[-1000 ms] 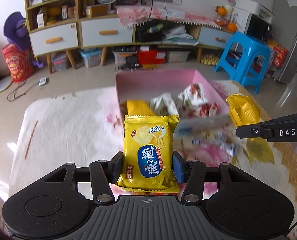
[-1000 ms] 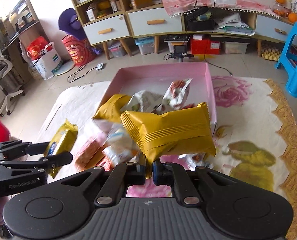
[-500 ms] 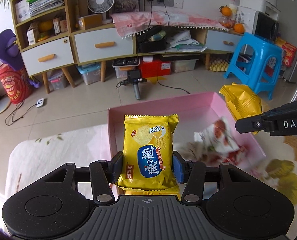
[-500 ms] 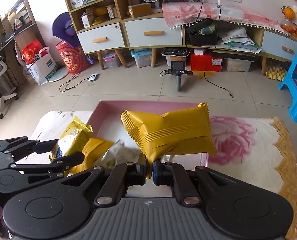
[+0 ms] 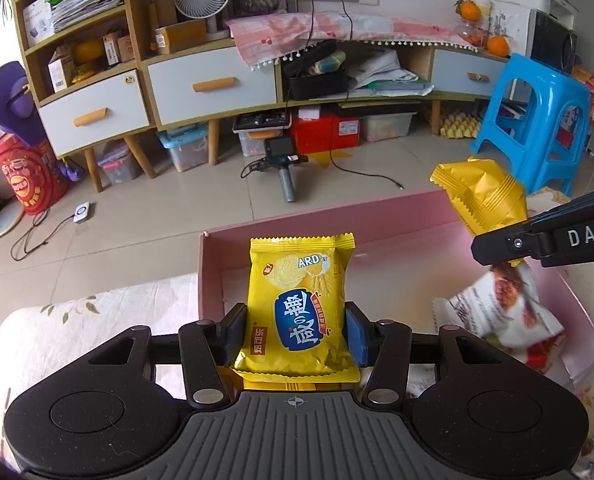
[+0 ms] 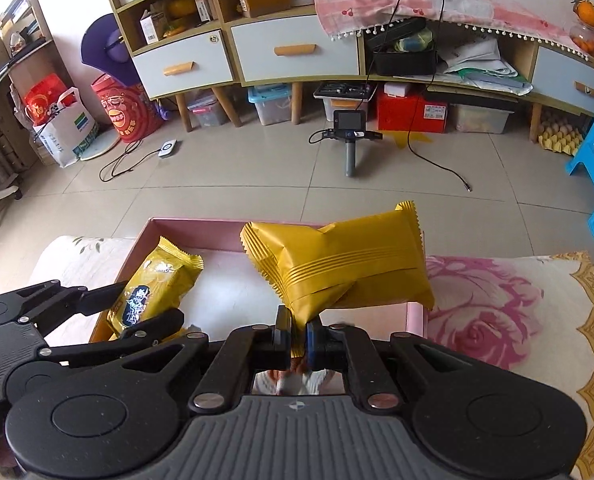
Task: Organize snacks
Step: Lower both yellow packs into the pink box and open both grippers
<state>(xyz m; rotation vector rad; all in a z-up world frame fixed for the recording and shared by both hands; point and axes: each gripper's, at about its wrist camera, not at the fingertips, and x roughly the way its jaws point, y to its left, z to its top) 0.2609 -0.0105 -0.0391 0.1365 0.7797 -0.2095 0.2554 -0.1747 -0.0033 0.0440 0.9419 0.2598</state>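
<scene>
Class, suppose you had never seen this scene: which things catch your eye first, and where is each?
Two bright snack packs held up over the pink box: the left gripper clamps a yellow cracker pack upright, and the right gripper pinches a plain gold packet by one corner. Behind, a blue stool stands on the tiled floor.

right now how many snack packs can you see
3: a yellow pack in the left gripper, a gold pack in the right gripper, a white pack in the pink box. More may be hidden.

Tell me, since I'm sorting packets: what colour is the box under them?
Pink box; the left wrist view shows it best.
</scene>
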